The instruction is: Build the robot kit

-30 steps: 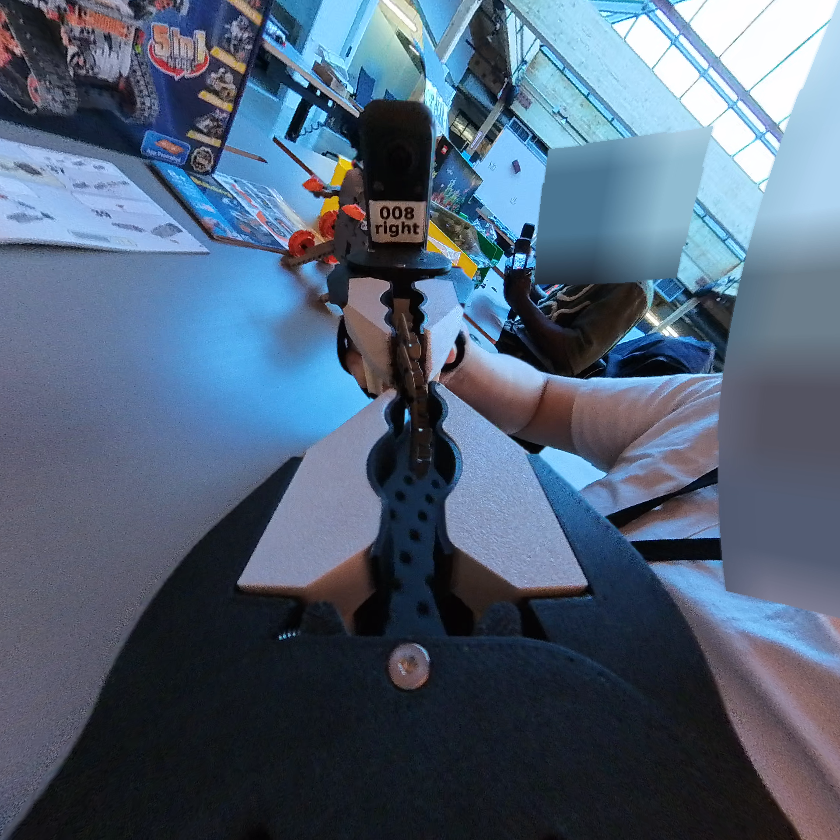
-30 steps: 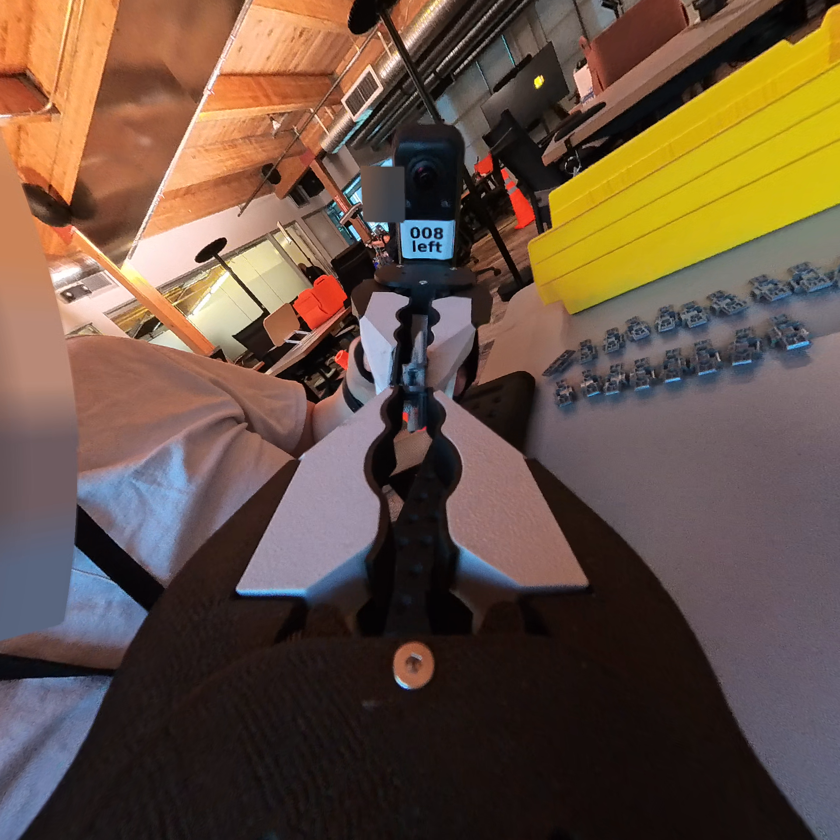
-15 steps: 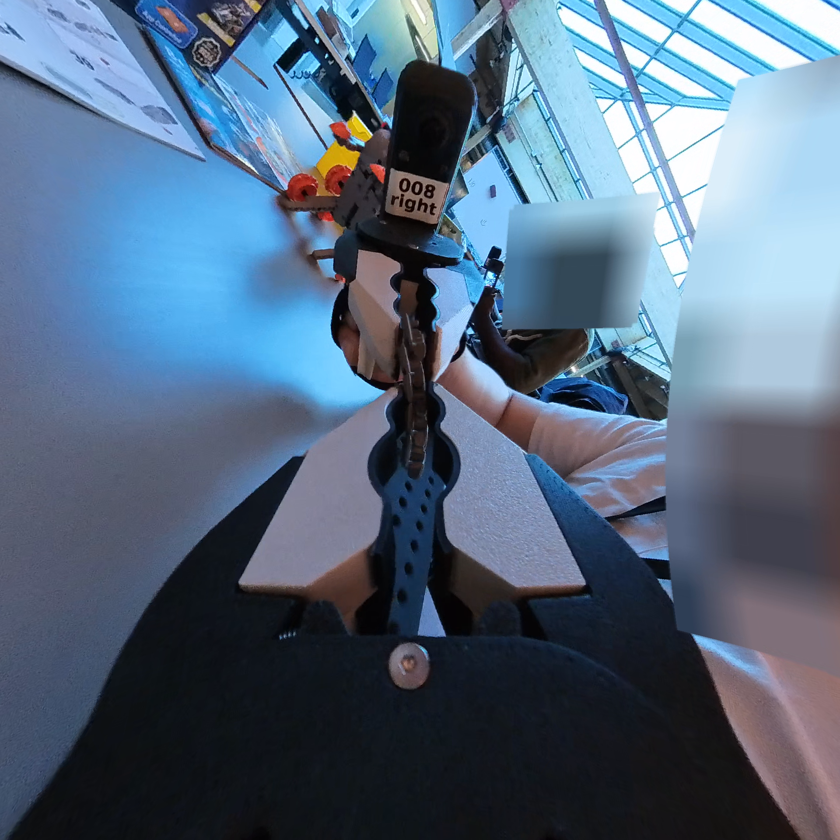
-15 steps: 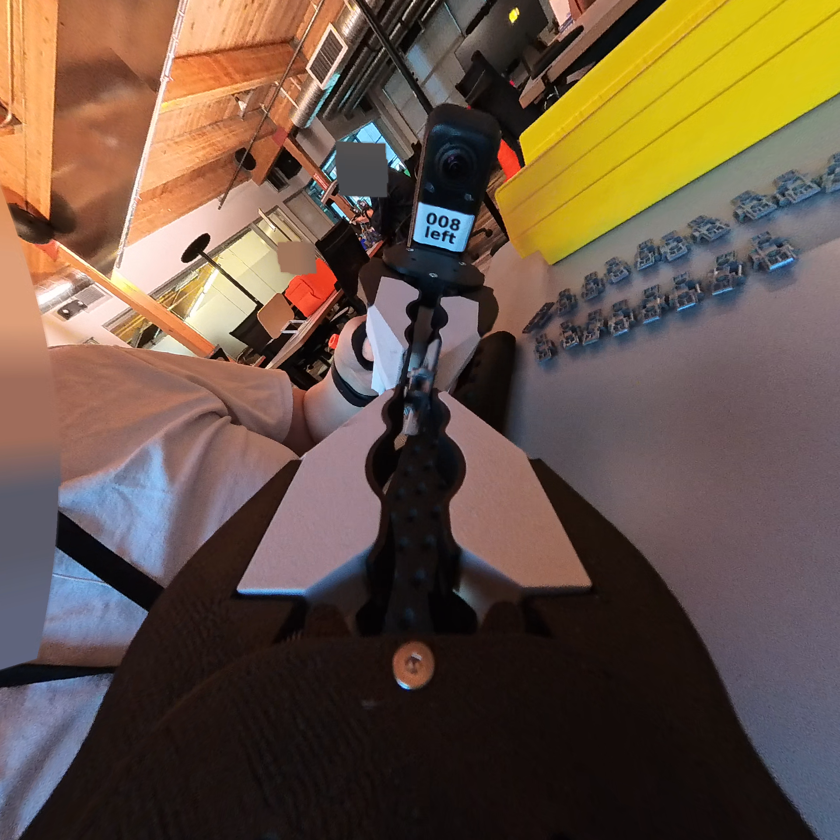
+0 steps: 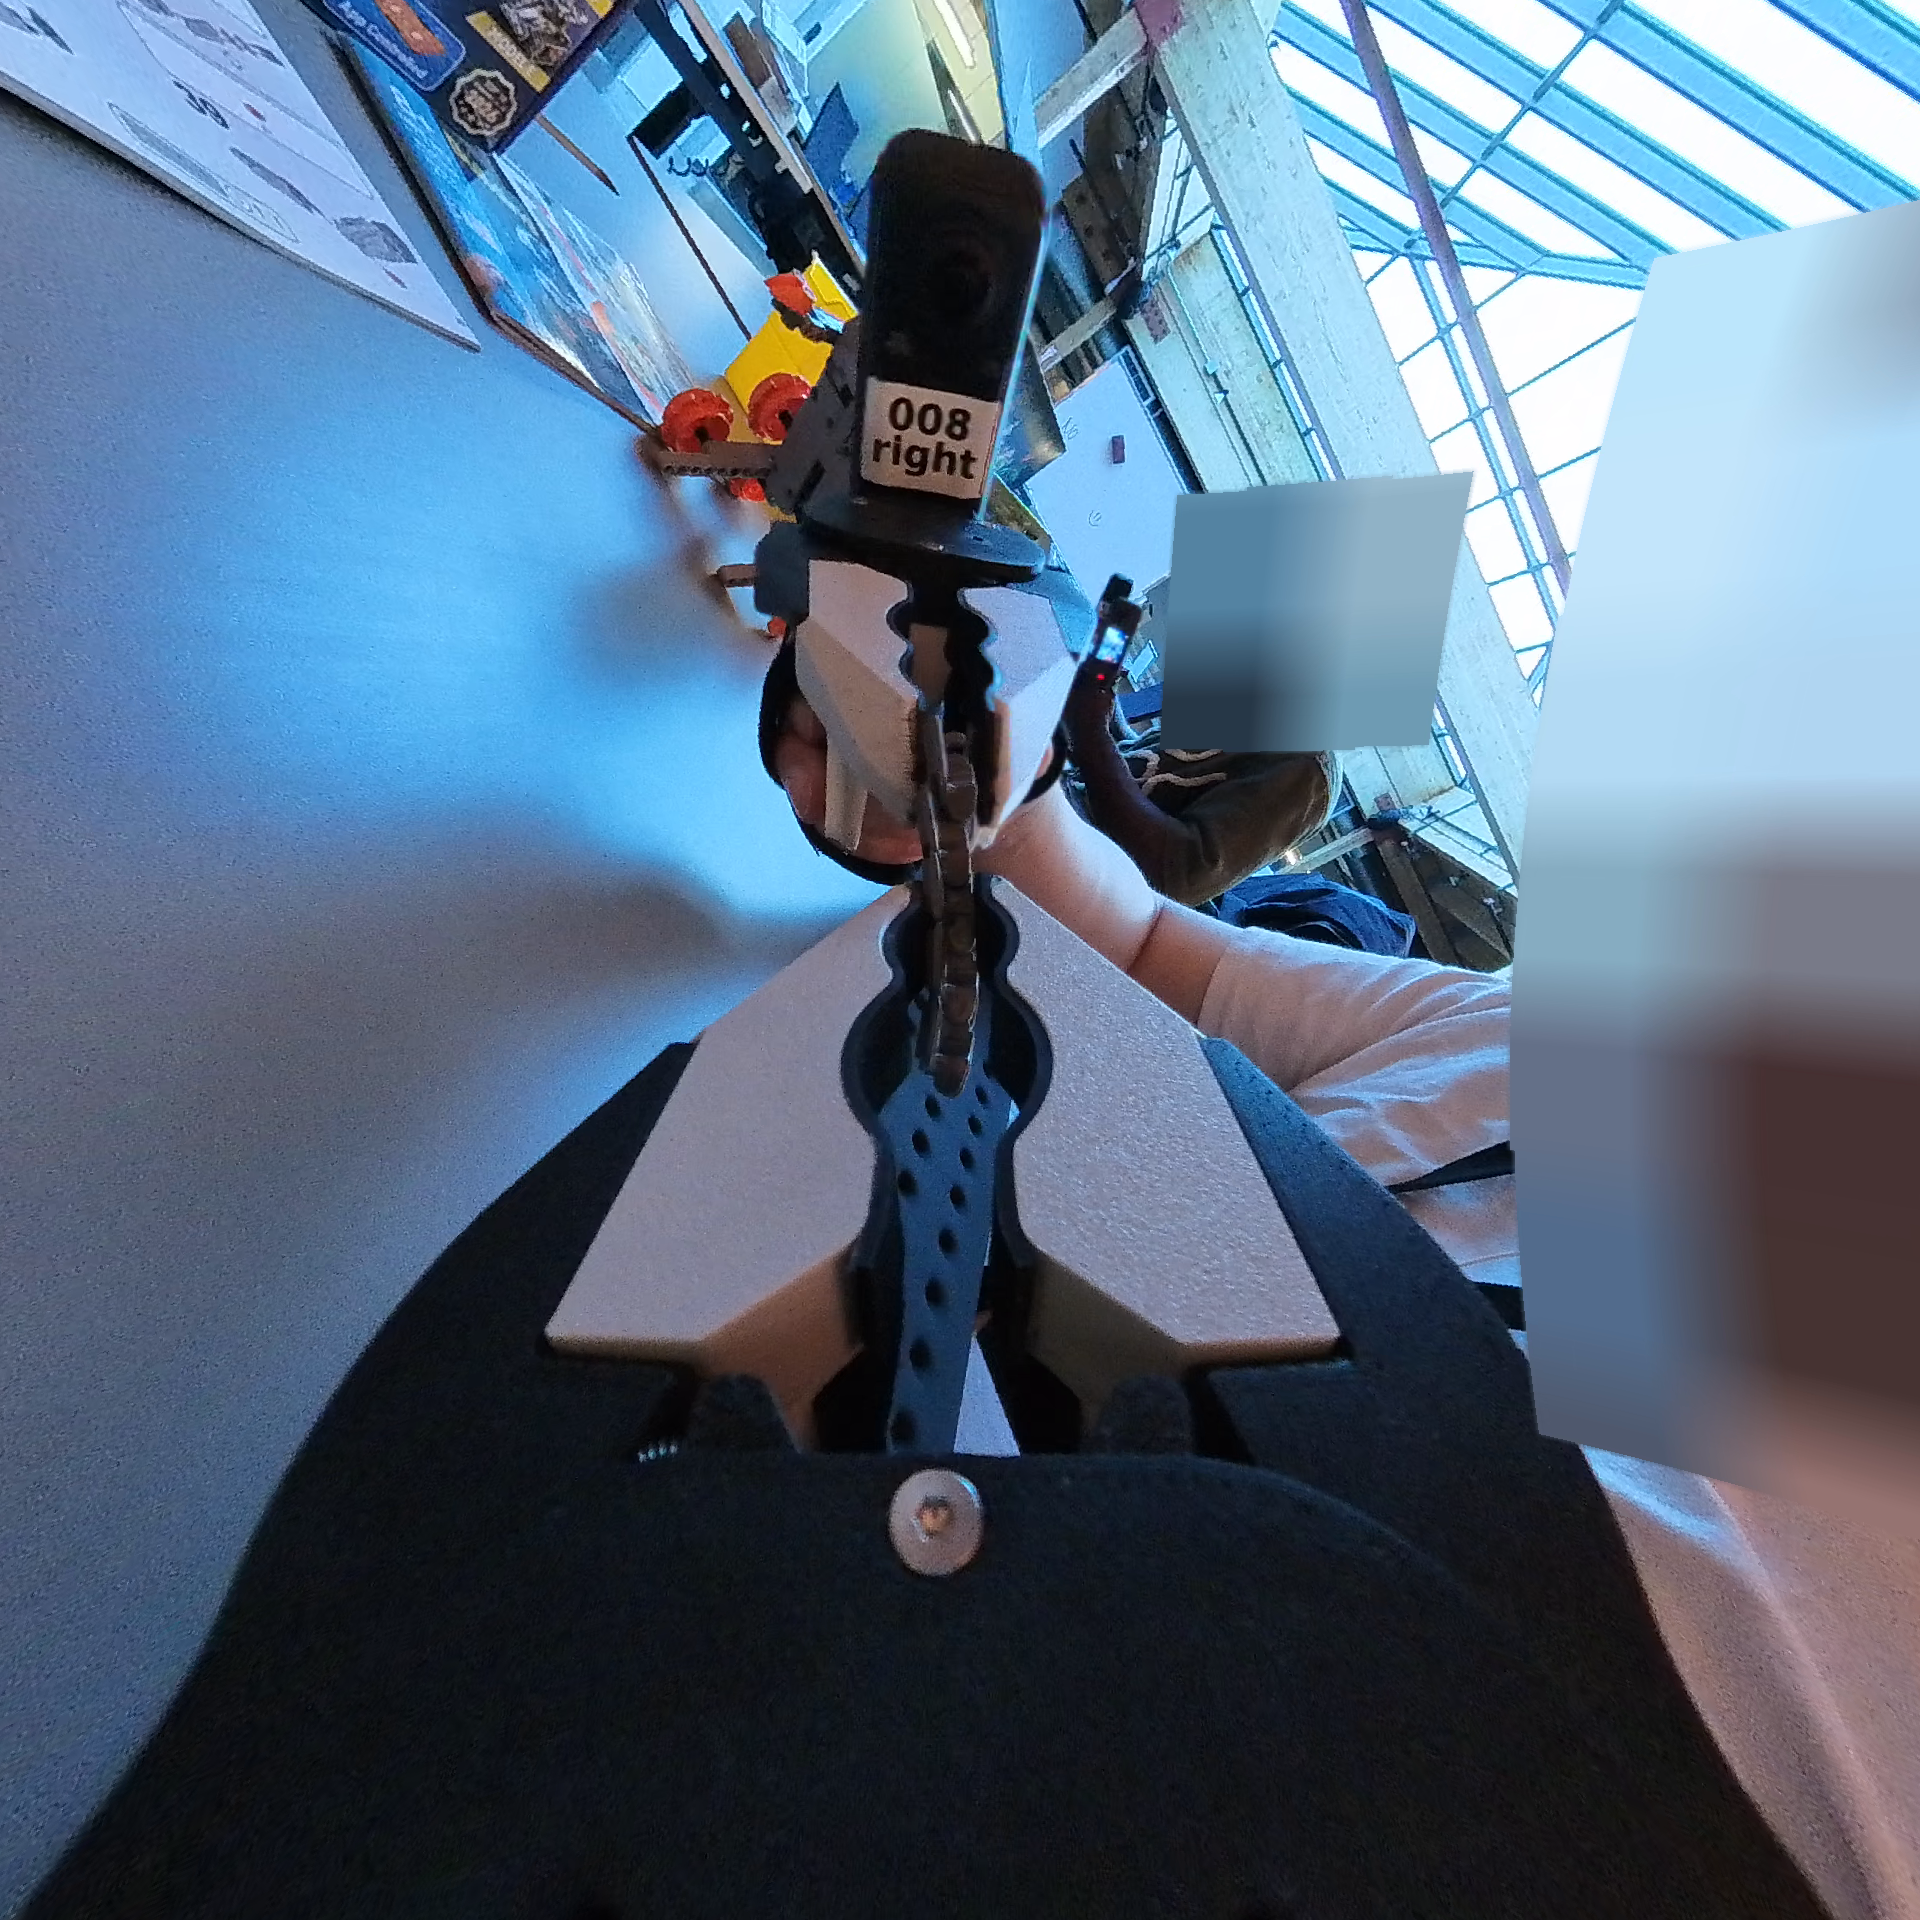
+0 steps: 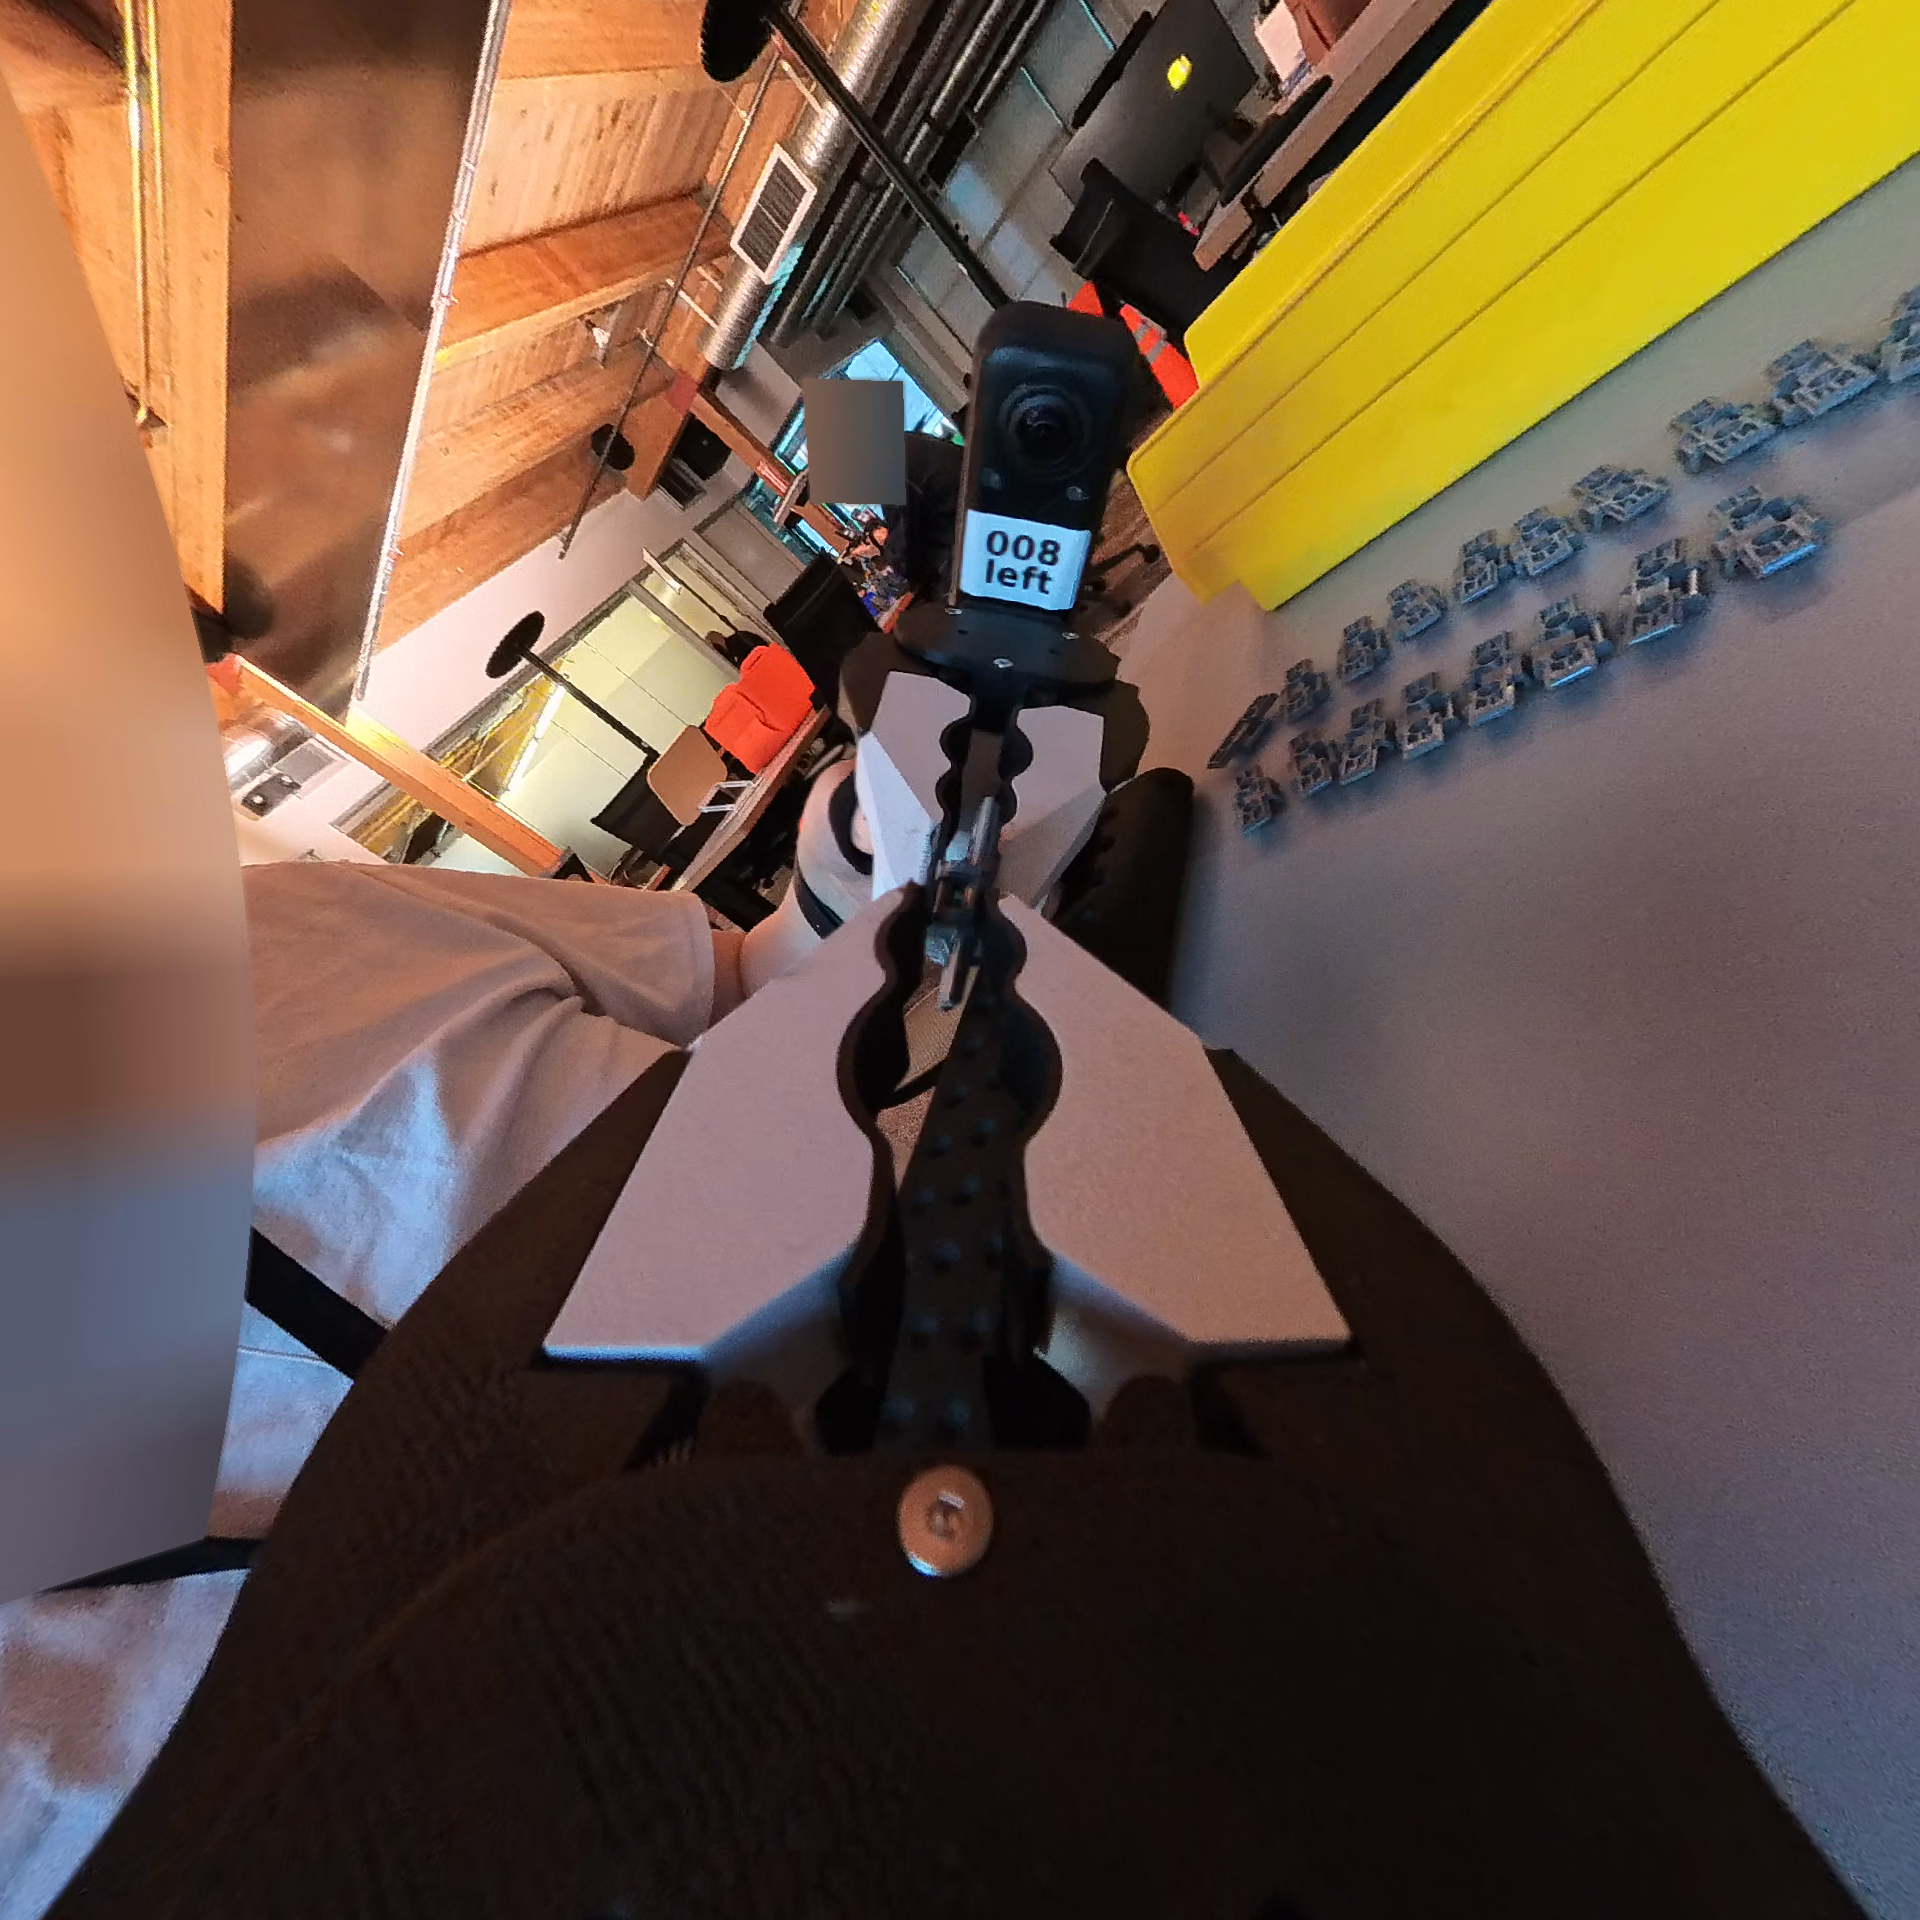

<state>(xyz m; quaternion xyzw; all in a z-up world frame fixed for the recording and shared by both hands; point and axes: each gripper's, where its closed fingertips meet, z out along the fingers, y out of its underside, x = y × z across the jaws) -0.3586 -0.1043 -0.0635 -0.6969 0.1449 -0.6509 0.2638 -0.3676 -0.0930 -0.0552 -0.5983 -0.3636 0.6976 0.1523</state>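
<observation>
- Left wrist view: the left gripper (image 5: 948,914) is closed on one end of a short dark chain of small linked plastic pieces (image 5: 951,883), pinched between its pale fingers (image 5: 758,1174).
- The chain runs straight across to the right gripper (image 5: 951,727), which faces this one tip to tip and is clamped on the other end.
- A hand (image 5: 821,769) grips the right gripper from behind; both are raised above the grey table (image 5: 312,831).
- Far across the table lie a white instruction sheet (image 5: 239,166) and a toy model with orange wheels (image 5: 727,426).
- Right wrist view: the right gripper (image 6: 961,914) is closed on the chain (image 6: 961,894), and the left gripper (image 6: 966,821) beyond it holds the far end.
- To the right, on the table (image 6: 1558,1143), two rows of small grey linked pieces (image 6: 1507,665) lie just beside a yellow bin (image 6: 1507,312).
</observation>
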